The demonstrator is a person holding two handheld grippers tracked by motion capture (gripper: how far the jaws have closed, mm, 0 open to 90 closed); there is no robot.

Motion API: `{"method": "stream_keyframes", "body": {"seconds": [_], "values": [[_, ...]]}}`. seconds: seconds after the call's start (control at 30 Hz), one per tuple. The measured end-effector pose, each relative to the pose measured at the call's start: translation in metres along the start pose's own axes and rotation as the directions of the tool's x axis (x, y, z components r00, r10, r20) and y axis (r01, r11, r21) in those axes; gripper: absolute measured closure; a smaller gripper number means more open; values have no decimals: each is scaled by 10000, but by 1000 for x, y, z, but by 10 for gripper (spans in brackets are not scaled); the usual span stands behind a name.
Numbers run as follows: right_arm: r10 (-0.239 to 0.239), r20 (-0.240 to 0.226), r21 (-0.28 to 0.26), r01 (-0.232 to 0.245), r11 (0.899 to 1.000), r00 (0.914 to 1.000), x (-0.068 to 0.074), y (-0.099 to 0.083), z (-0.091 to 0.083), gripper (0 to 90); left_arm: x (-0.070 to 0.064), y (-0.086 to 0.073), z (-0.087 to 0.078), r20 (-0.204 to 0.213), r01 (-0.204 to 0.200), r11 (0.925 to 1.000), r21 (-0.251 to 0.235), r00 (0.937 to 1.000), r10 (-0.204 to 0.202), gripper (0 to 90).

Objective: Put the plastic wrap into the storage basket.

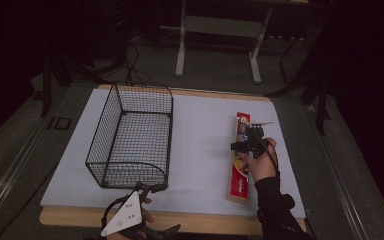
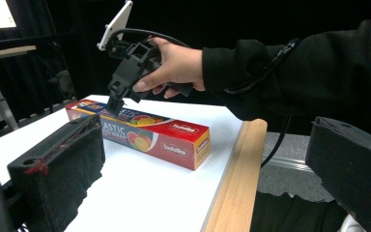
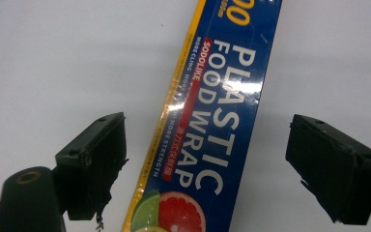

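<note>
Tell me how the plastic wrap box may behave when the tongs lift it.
The plastic wrap box is probably stiff cardboard that keeps its shape. Its glossy faces may slip. Being long, it may tilt unless the right tongs grip near its middle.

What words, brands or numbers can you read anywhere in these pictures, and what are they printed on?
"PLASTIC FOOD WRAP": top face of the plastic wrap box, between the open jaws of the right gripper.
"SODOLIKE": red band beside that title.
"00": yellow digits at the box's top end, the start cut off.
"Sodolike": red side and end of the box, in the left gripper view.
Small yellow-edge print and Chinese characters: too small to read.
Wire basket: no text.
</note>
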State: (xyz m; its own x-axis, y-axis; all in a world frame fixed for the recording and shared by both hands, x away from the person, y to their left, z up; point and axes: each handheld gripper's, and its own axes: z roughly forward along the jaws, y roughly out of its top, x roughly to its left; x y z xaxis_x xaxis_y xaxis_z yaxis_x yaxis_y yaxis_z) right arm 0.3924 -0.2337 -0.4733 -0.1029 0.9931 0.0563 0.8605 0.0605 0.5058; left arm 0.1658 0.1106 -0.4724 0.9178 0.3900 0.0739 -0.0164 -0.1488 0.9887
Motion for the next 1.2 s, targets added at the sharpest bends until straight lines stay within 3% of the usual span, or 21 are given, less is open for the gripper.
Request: {"method": "stream_keyframes", "body": {"seconds": [0.3, 0.47, 0.6, 0.63, 0.8, 1.0, 1.07, 1.2], "values": [[674, -162, 842, -658, 9943, 9976, -1, 1, 19, 148, 0, 0, 0, -18, -111, 9999, 47, 9999, 111, 8], [1003, 5, 1190, -997, 9879, 9950, 1, 1, 32, 167, 0, 0, 0, 34, -114, 9999, 69, 9999, 113, 8], [1134, 342, 1580, -1174, 9804, 9930, 3, 1, 40, 253, -2, 0, 1, -10, -297, 9994, 202, 9996, 298, 9], [1150, 355, 1668, -1194, 9787, 9927, 3, 1, 41, 309, -2, -1, 2, -29, -347, 9991, 233, 9994, 348, 8], [1413, 456, 2123, -1478, 9660, 9889, 4, 2, 43, 352, -1, -1, 2, 26, -250, 9994, 220, 9997, 249, 8], [1145, 878, 1835, -1290, 9745, 9895, 5, 3, 38, 380, -1, -1, 1, 64, -131, 9998, 147, 9999, 130, 9], [1147, 592, 1819, -1237, 9755, 9916, 5, 4, 35, 381, 0, -1, 1, 59, -104, 9998, 167, 9999, 103, 9], [489, 439, 1634, -554, 9850, 9978, 7, 10, 26, 388, 1, -1, 1, 68, -11, 9999, 125, 10000, 11, 9]]}}
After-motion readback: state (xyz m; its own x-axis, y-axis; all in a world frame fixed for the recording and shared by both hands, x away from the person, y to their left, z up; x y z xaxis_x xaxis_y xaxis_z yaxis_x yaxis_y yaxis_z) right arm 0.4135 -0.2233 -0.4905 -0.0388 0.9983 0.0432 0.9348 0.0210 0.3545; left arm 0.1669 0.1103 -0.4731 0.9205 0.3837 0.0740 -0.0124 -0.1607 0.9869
